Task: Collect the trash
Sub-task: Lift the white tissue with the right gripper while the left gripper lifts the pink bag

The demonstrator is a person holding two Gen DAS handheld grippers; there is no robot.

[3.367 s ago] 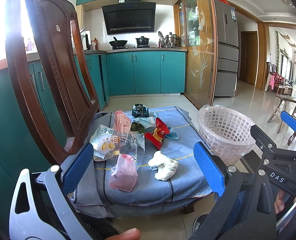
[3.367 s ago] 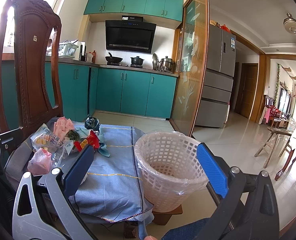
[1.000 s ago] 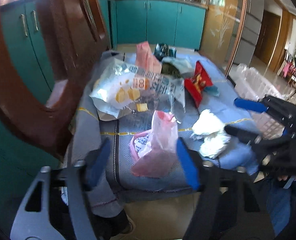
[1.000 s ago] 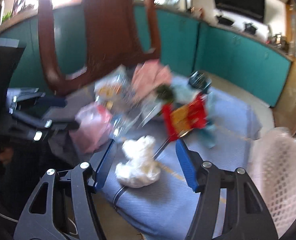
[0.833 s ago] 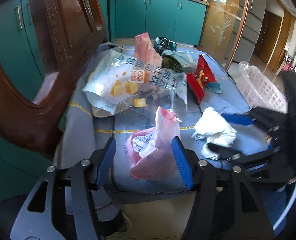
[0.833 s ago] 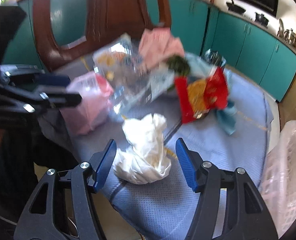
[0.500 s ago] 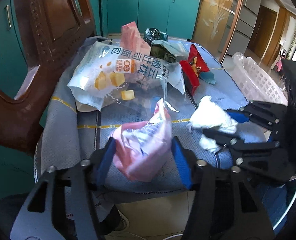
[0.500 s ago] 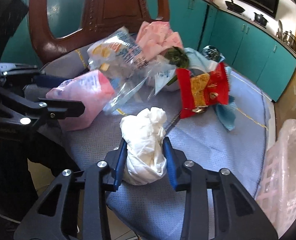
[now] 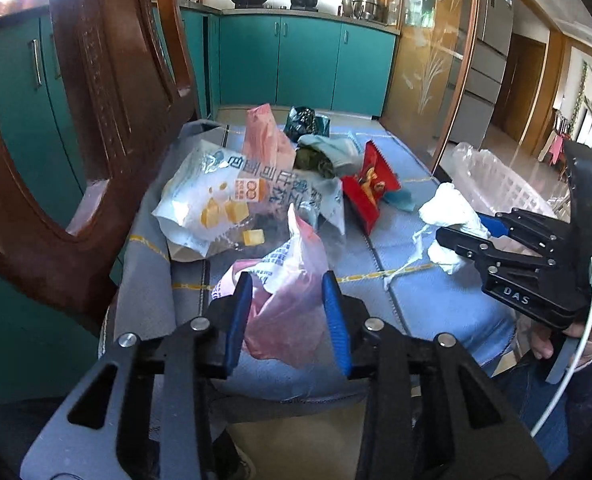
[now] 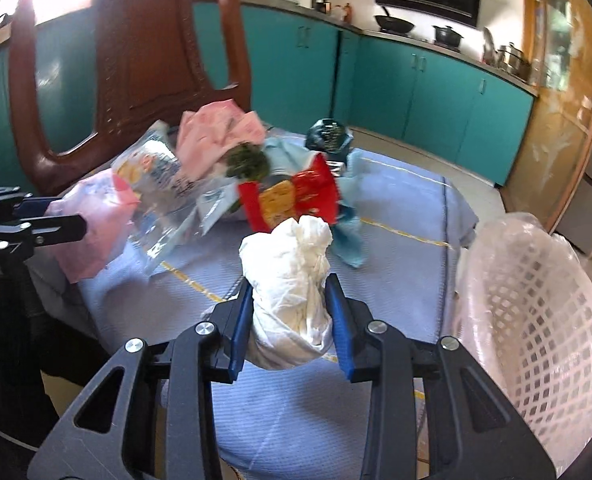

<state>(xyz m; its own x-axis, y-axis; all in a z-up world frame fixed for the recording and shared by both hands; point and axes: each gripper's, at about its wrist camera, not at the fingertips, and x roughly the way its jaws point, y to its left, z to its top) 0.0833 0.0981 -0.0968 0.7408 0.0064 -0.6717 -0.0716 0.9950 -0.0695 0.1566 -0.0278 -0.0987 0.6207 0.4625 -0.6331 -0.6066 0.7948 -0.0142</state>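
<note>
- Left wrist view: the left gripper [image 9: 288, 316] has just been closing and its blue fingers [image 9: 238, 316] now clamp a pink bag [image 9: 284, 304] at the near edge of the bench [image 9: 435, 304]; the bag's lower part is hidden between the fingers.
- Right wrist view: the right gripper [image 10: 290, 324] grasps a white tissue wad [image 10: 292, 276], squeezed between its fingers [image 10: 337, 320]; whether the wad is off the blue cloth [image 10: 395, 208] is hard to tell.
- Snack wrappers [image 9: 248, 196] and a red packet [image 10: 292, 196] lie heaped in mid-bench, partly overlapping, the print blurred.
- A white basket [image 10: 535, 320] stands right of the bench, cut off by the picture edge.
- A wooden chair back [image 9: 108, 92] blocks the left side.
- A hand [image 9: 575, 344] on the right gripper's handle is mostly covered.
</note>
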